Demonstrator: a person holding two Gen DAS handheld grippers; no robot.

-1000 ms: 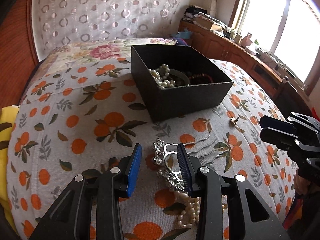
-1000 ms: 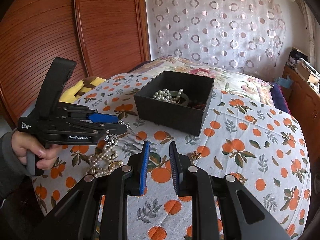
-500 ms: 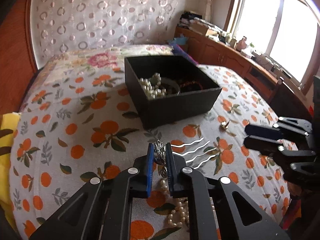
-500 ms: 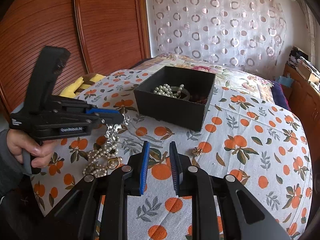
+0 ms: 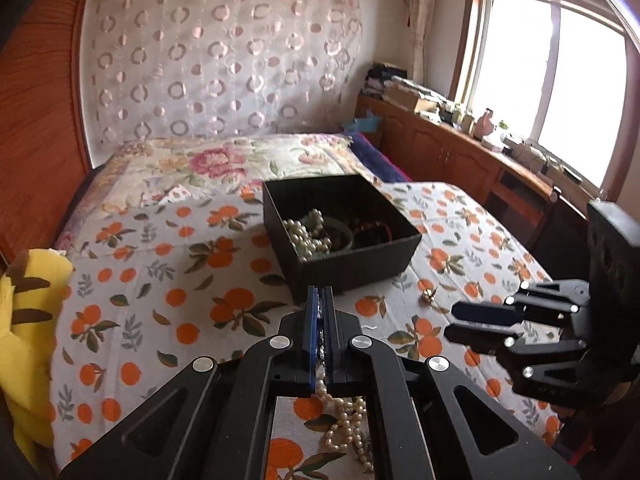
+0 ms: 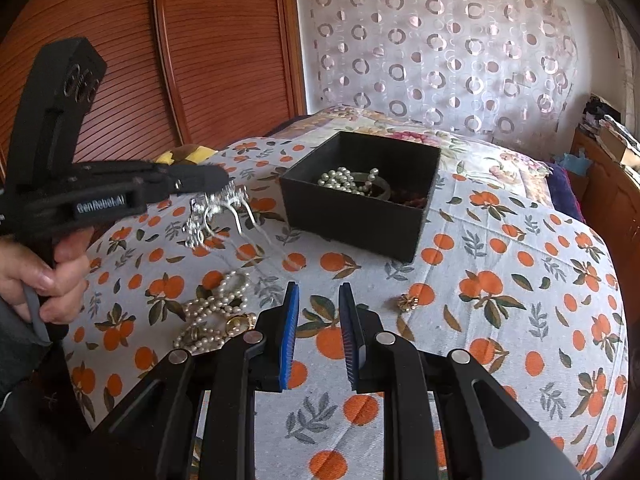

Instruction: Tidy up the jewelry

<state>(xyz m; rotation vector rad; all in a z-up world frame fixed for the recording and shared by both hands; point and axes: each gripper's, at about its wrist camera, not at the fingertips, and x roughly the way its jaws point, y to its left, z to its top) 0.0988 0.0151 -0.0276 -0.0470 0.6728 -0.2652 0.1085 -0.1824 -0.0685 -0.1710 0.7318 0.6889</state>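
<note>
My left gripper (image 5: pixel 320 300) is shut on a silver hair comb (image 6: pixel 216 212) and holds it in the air above the bed, left of the black box (image 6: pixel 352 216). The comb's prongs hang down in the right wrist view. The black box (image 5: pixel 348 268) holds pearls (image 5: pixel 306 236) and bangles. My right gripper (image 6: pixel 319 300) is open and empty, low over the orange-print cloth. A pearl necklace (image 6: pixel 216 312) with a gold ring lies on the cloth below the left gripper. A small gold earring (image 6: pixel 406 302) lies to the right of my right gripper; it also shows in the left wrist view (image 5: pixel 429 294).
A yellow plush toy (image 5: pixel 28 320) lies at the bed's left edge. A wooden cabinet (image 5: pixel 460 160) with clutter runs under the window on the right. A wooden wardrobe (image 6: pixel 200 60) stands behind the bed on the left.
My left gripper closed on the silver hair comb and lifted it off the cloth toward the box. The pearl necklace stayed on the bed. My right gripper stayed open and hardly moved.
</note>
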